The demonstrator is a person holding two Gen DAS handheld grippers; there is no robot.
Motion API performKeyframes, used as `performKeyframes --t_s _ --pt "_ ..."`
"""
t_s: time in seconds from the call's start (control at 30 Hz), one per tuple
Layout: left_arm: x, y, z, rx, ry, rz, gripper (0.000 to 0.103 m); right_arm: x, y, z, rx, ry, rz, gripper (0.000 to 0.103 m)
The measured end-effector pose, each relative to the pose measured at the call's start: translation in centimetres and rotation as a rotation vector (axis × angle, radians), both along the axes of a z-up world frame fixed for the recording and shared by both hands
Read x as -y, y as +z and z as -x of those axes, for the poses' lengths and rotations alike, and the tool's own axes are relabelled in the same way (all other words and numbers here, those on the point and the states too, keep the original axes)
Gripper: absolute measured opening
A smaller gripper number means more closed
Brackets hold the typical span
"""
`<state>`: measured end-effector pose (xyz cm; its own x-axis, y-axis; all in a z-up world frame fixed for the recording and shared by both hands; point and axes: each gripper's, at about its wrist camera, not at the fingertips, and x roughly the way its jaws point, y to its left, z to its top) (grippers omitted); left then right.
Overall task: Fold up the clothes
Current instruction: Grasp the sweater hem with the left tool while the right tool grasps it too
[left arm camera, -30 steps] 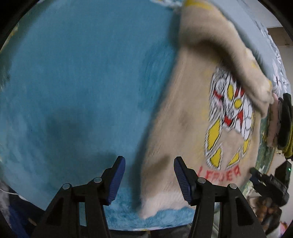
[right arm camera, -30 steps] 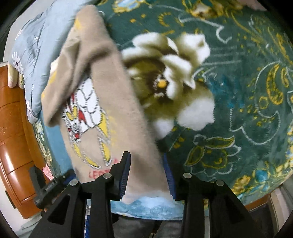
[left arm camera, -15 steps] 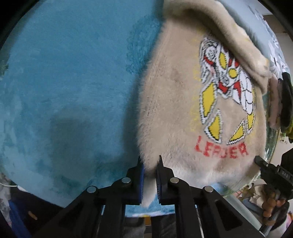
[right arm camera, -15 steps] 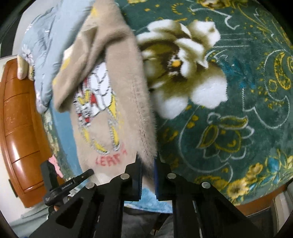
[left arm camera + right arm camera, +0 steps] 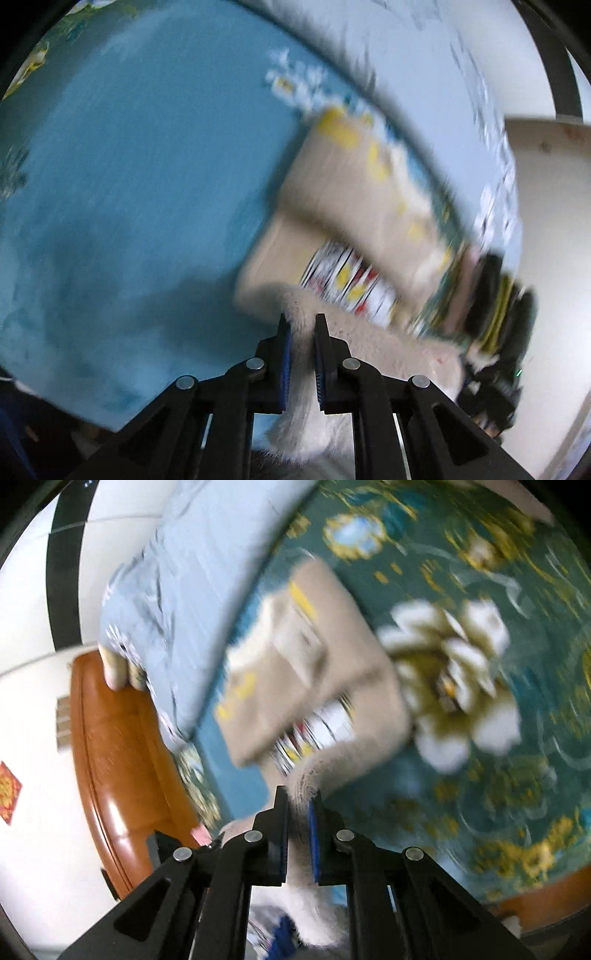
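Note:
A fluffy beige sweater [image 5: 347,206] with a red, yellow and white print lies on the bed, its sleeves folded across the chest. My left gripper [image 5: 301,321] is shut on the sweater's bottom left corner, lifted off the blue blanket [image 5: 129,184]. In the right wrist view the same beige sweater [image 5: 295,686] curls up from the bed, and my right gripper [image 5: 299,797] is shut on its bottom right corner. The hem hangs between both grippers. Both views are blurred by motion.
A green floral blanket [image 5: 498,738] covers the right part of the bed. A light blue pillow [image 5: 177,602] lies at the head, against an orange wooden headboard [image 5: 110,757]. A pile of dark clothes [image 5: 495,310] sits at the bed's right edge.
Both grippers closed on the sweater's bottom corners, then rose, lifting the hem off the bed and carrying it toward the collar.

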<state>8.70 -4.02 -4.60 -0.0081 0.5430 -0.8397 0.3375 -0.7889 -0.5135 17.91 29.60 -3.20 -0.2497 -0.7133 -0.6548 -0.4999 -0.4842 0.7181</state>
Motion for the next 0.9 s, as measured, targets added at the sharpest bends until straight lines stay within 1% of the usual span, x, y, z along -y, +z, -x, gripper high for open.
performKeyframes --t_s 0.07,0.13,0.3,0.37,0.47,0.53,0.63,0.67,0.7,0.73,0.77,0.8,0.83,0.87,0.9 --pt "-0.6 0.1 3.2 -0.012 0.054 -0.013 0.011 0.1 -0.1 2.6 -0.006 -0.024 0.007 0.01" --pt "-1.3 -0.4 5.3 -0.009 0.106 -0.039 0.011 0.4 -0.7 4.5 0.005 -0.048 0.004 0.01" --pt "-3.5 -2.5 9.2 0.013 0.159 -0.064 0.011 0.0 -2.9 7.7 0.051 -0.088 -0.004 0.01" --pt "-4.0 -3.3 10.4 0.024 0.166 -0.066 0.011 -0.3 -3.9 8.6 0.07 -0.09 -0.01 0.01" --pt "-4.2 -4.5 11.3 0.05 0.182 -0.06 0.013 -1.9 -4.7 8.8 0.1 -0.096 -0.006 0.012" --pt "-4.3 -5.5 11.8 0.069 0.205 -0.062 0.013 -2.4 -5.5 9.1 0.121 -0.105 -0.002 0.013" --pt "-4.1 -6.6 12.1 0.085 0.268 -0.075 0.016 -2.6 -6.3 10.1 0.137 -0.095 -0.016 0.014" --pt "-4.0 -6.7 12.0 0.087 0.282 -0.085 0.021 -2.6 -6.5 10.5 0.14 -0.086 -0.024 0.015" --pt "-3.7 -6.6 12.0 0.083 0.297 -0.101 0.028 -2.6 -6.6 10.8 0.141 -0.083 -0.027 0.015" --pt "-3.5 -6.6 12.0 0.072 0.314 -0.123 0.032 -2.6 -6.7 11.0 0.139 -0.083 -0.031 0.016" --pt "-3.3 -6.4 11.9 0.057 0.332 -0.143 0.042 -2.7 -6.5 11.2 0.129 -0.087 -0.036 0.019" --pt "-3.1 -6.2 11.9 0.04 0.35 -0.166 0.049 -2.9 -6.3 11.5 0.12 -0.092 -0.041 0.025" --pt "-2.9 -6.0 11.9 0.023 0.363 -0.184 0.051 -3.0 -6.2 11.7 0.11 -0.096 -0.047 0.03" --pt "-2.8 -5.8 12.0 0.013 0.358 -0.182 0.053 -3.2 -6.0 11.9 0.101 -0.1 -0.052 0.037" --pt "-2.8 -5.5 12.1 0.004 0.342 -0.167 0.054 -3.4 -5.8 12.1 0.092 -0.1 -0.057 0.039"
